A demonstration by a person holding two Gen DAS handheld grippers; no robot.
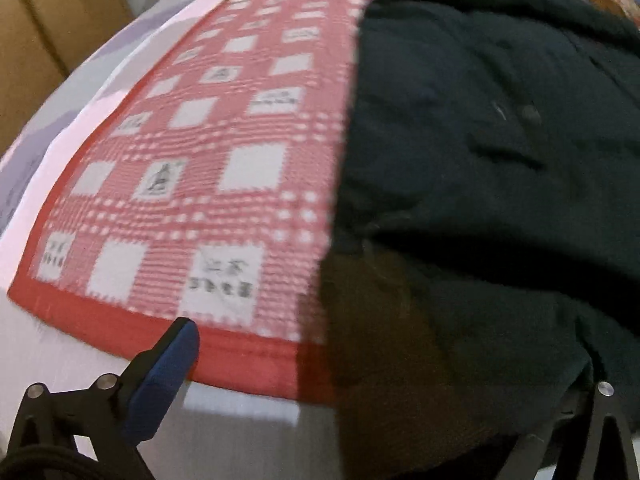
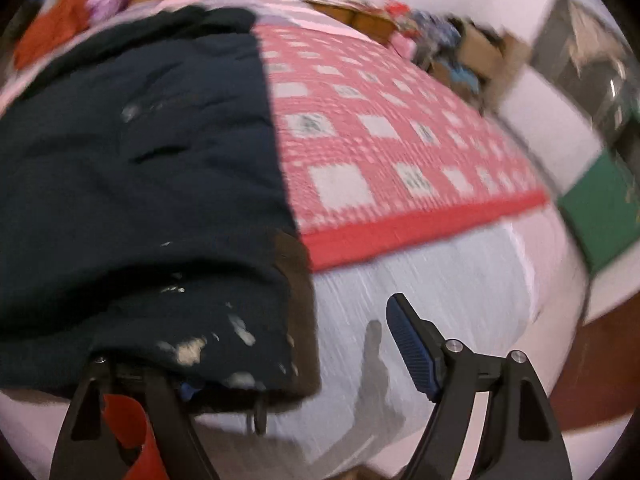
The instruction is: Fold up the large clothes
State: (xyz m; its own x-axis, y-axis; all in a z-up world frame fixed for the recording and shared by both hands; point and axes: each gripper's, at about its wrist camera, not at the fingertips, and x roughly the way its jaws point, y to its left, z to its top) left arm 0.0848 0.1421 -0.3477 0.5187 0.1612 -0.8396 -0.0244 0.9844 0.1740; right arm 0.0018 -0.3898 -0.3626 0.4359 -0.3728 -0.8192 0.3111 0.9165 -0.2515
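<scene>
We are judging the thick, dark-green fleece garment (image 1: 480, 140) soft, floppy, fairly heavy, best pinched at its near hem, which is lying between both grippers' (image 1: 360, 380) (image 2: 288, 364) wide-apart jaws.

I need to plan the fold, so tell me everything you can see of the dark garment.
The dark garment is thick, soft, blackish-green cloth with a few buttons, pale flecks near its hem and a brown inner edge. It lies spread and rumpled on the bed, partly over the red checked blanket, its near edge draped over one finger of each gripper.
</scene>
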